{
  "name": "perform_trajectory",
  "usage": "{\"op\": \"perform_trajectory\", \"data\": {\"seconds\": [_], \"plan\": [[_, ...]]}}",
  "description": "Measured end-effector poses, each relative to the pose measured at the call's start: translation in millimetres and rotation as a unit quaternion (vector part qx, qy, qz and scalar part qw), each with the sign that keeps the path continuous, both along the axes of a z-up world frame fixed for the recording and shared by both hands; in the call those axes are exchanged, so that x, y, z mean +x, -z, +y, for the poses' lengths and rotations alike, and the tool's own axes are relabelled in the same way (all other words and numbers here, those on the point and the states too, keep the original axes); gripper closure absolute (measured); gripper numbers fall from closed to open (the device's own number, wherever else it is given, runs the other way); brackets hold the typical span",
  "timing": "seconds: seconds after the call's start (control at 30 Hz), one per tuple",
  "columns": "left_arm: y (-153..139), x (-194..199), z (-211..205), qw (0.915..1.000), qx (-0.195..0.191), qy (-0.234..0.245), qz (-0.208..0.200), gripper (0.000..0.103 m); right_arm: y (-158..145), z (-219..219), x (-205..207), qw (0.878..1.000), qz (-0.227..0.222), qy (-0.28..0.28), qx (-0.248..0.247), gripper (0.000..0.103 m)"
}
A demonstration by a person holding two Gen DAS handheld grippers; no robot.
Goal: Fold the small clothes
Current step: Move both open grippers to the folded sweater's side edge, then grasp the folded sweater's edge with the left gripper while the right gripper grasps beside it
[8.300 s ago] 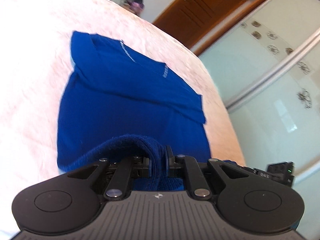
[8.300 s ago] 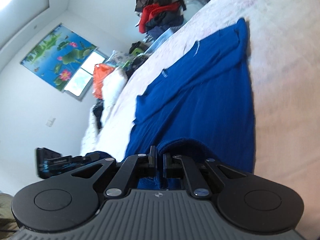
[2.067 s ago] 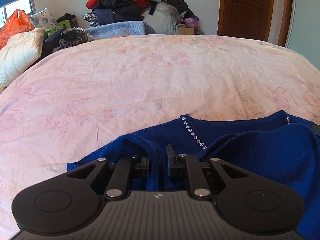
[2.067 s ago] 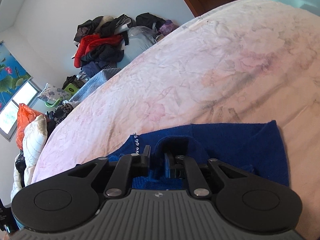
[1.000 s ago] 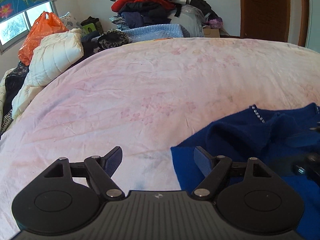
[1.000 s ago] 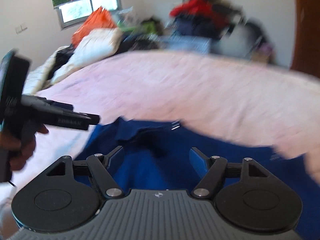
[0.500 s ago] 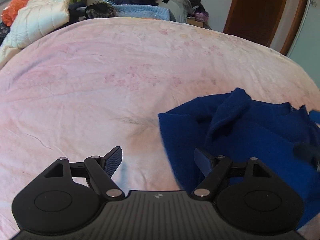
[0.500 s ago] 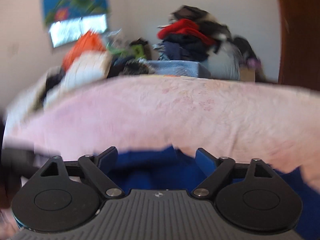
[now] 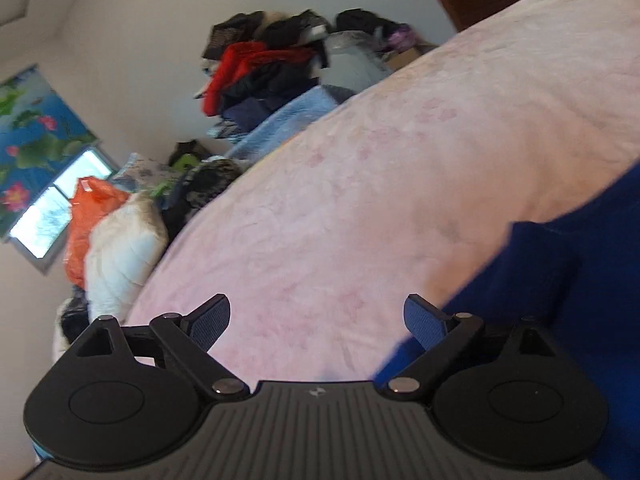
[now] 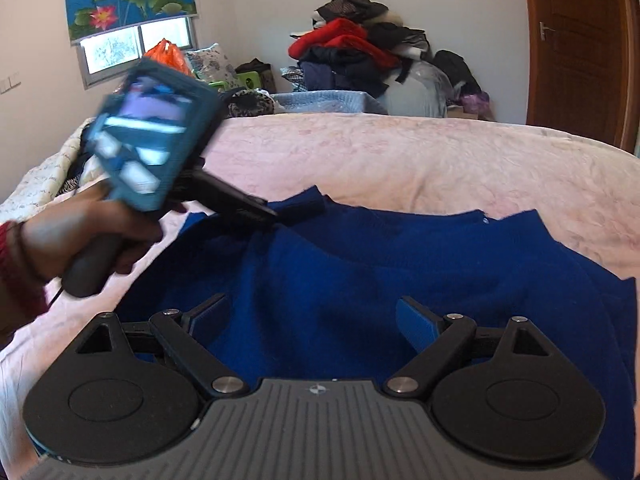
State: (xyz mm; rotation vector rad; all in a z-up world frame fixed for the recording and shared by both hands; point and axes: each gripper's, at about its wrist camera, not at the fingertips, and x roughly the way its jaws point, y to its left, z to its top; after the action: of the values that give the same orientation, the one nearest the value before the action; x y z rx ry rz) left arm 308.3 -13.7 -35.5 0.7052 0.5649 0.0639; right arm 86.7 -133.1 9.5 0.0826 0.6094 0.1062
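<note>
My left gripper [image 9: 316, 320] was widening its jaws over bare bed [image 9: 360, 184]; my right gripper [image 10: 312, 316] stood wide and empty above the blue sweater [image 10: 400, 272], which lay partly folded. I judged each should pinch a hem corner squarely before folding.

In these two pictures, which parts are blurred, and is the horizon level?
Left wrist view: strongly tilted, the pink bed and blue garment smeared by motion. Right wrist view: roughly level and sharper; only the left gripper and the hand holding it are blurred.
</note>
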Motion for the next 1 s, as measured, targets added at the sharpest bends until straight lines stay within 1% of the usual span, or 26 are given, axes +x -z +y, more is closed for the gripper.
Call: {"op": "perform_trajectory", "data": {"seconds": [0.03,0.07,0.1,0.13,0.17,0.23,0.27,0.33,0.4,0.47,0.53,0.6,0.67,0.7,0.73,0.77,0.8,0.87,0.9,0.93,0.97,1.0], "plan": [[-3.4,11.5,12.2,0.9993,-0.005,-0.035,-0.01,0.008,-0.1,0.1,-2.5,1.0,0.0,0.004,-0.007,0.011],[-9.7,21.8,31.0,0.9968,-0.027,-0.074,-0.009,0.009,-1.3,0.6,-4.2,1.0,0.0,0.007,-0.013,0.011],[-16.1,28.1,50.6,0.993,-0.058,-0.103,0.0,0.009,-3.1,2.5,-5.1,1.0,-0.002,0.009,-0.019,0.011],[-24.1,29.7,76.5,0.9867,-0.101,-0.126,0.018,0.009,-5.1,7.2,-3.9,1.0,-0.006,0.007,-0.026,0.011],[-30.4,27.5,99.0,0.98,-0.144,-0.132,0.039,0.009,-7.1,13.0,-5.8,0.999,-0.011,-0.004,-0.037,0.011],[-37.9,14.5,132.4,0.9663,-0.217,-0.109,0.086,0.009,-7.1,34.7,-7.6,0.996,-0.015,-0.04,-0.074,0.011],[-40.4,2.4,145.8,0.9573,-0.252,-0.084,0.113,0.009,-4.9,48.3,-8.4,0.994,-0.017,-0.058,-0.096,0.01],[-41.0,-22.1,160.0,0.9388,-0.302,-0.025,0.164,0.009,2.4,77.8,-10.4,0.985,-0.02,-0.099,-0.142,0.01],[-39.7,-44.1,166.1,0.9204,-0.334,0.028,0.201,0.009,12.1,101.6,-14.7,0.976,-0.016,-0.131,-0.174,0.01],[-32.6,-63.9,164.3,0.8979,-0.361,0.068,0.242,0.009,20.1,118.0,-18.9,0.968,-0.005,-0.157,-0.198,0.01],[-22.2,-69.7,155.6,0.8774,-0.378,0.1,0.278,0.009,26.1,132.8,-26.0,0.957,0.005,-0.178,-0.23,0.01],[-11.1,-65.0,147.5,0.8578,-0.399,0.114,0.303,0.009,31.6,143.9,-30.5,0.948,0.005,-0.186,-0.259,0.01],[0.9,-57.2,138.9,0.8388,-0.424,0.114,0.322,0.009,36.4,154.6,-31.9,0.942,-0.001,-0.183,-0.283,0.01],[6.6,-51.7,136.8,0.8309,-0.437,0.108,0.327,0.006,38.5,160.1,-32.0,0.939,-0.01,-0.177,-0.294,0.009],[8.3,-48.4,137.2,0.8256,-0.454,0.107,0.318,0.003,40.3,164.6,-30.0,0.937,-0.018,-0.171,-0.306,0.009],[9.4,-42.5,136.6,0.8169,-0.473,0.104,0.313,0.003,41.9,168.9,-28.2,0.934,-0.025,-0.163,-0.318,0.009],[9.5,-34.5,134.7,0.8053,-0.492,0.101,0.315,0.003,43.9,173.2,-26.1,0.93,-0.033,-0.154,-0.333,0.009],[12.0,-21.0,132.2,0.7809,-0.533,0.095,0.312,0.003,50.7,180.5,-23.8,0.919,-0.053,-0.14,-0.366,0.009],[14.2,-14.6,130.3,0.772,-0.548,0.09,0.309,0.003,53.6,183.5,-20.3,0.915,-0.061,-0.135,-0.376,0.009],[15.6,-8.8,128.1,0.7659,-0.558,0.087,0.307,0.004,54.2,185.6,-16.6,0.913,-0.067,-0.131,-0.381,0.011],[17.3,-3.9,123.7,0.7624,-0.565,0.082,0.305,0.004,55.5,188.5,-11.8,0.91,-0.073,-0.13,-0.386,0.013],[18.4,-0.2,120.3,0.7622,-0.567,0.078,0.302,0.012,58.0,190.5,-6.3,0.908,-0.078,-0.13,-0.39,0.018]]}}
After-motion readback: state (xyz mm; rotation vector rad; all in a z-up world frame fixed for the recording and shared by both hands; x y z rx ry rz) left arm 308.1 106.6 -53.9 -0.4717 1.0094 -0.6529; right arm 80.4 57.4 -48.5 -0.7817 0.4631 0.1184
